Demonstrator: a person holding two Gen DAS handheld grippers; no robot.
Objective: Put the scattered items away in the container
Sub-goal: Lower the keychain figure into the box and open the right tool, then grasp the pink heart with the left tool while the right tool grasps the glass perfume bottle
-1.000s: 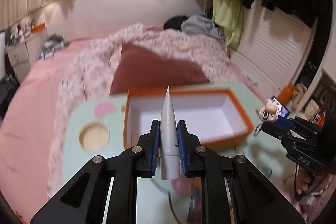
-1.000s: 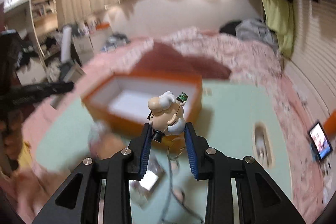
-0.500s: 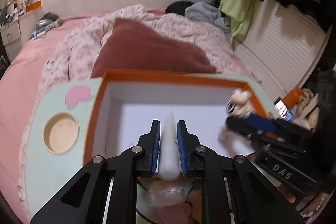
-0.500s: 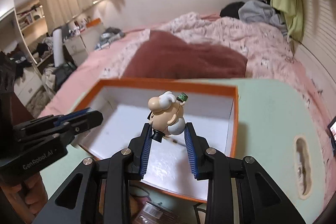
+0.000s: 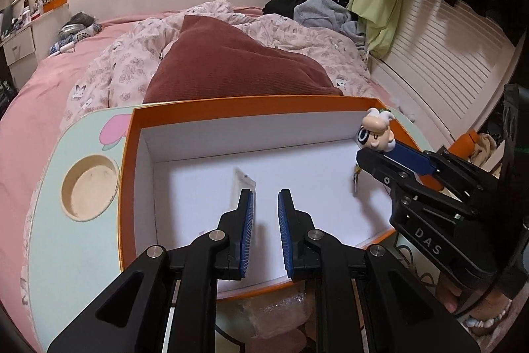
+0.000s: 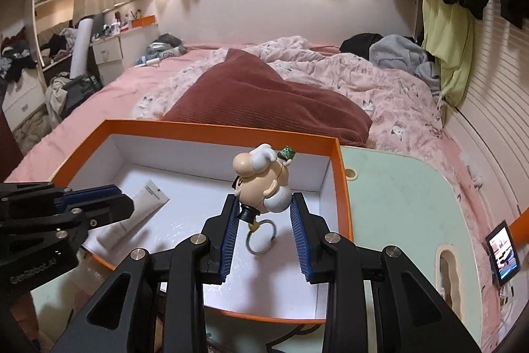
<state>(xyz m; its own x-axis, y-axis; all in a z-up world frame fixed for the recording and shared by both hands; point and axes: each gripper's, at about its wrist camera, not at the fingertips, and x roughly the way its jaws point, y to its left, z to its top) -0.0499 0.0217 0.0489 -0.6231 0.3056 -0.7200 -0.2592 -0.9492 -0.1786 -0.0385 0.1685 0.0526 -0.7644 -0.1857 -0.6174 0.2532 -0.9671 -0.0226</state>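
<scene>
An orange box (image 5: 251, 103) (image 6: 215, 128) with a white inside stands on the mint table (image 5: 46, 220). My left gripper (image 5: 264, 197) (image 6: 122, 197) hangs over the box's left half, open, with nothing between its blue pads. The white tube (image 6: 132, 217) lies on the box floor just under its tips; in the left wrist view the tube (image 5: 241, 181) is a blur beside the left finger. My right gripper (image 6: 264, 204) (image 5: 363, 154) is over the box's right half, shut on a bald figurine keychain (image 6: 261, 184) (image 5: 375, 133). Its key ring (image 6: 261, 237) dangles below.
A round cup hole (image 5: 89, 187) lies left of the box and an oval slot (image 6: 449, 273) on its right. A plastic-wrapped item (image 5: 274, 310) lies at the box's near side. A lit tablet (image 6: 502, 250) stands at the far right. Bed with a red pillow (image 6: 264, 98) behind.
Both grippers came down over the box. The white tube left the left gripper's pads and now lies in the box. The right gripper still holds the figurine.
</scene>
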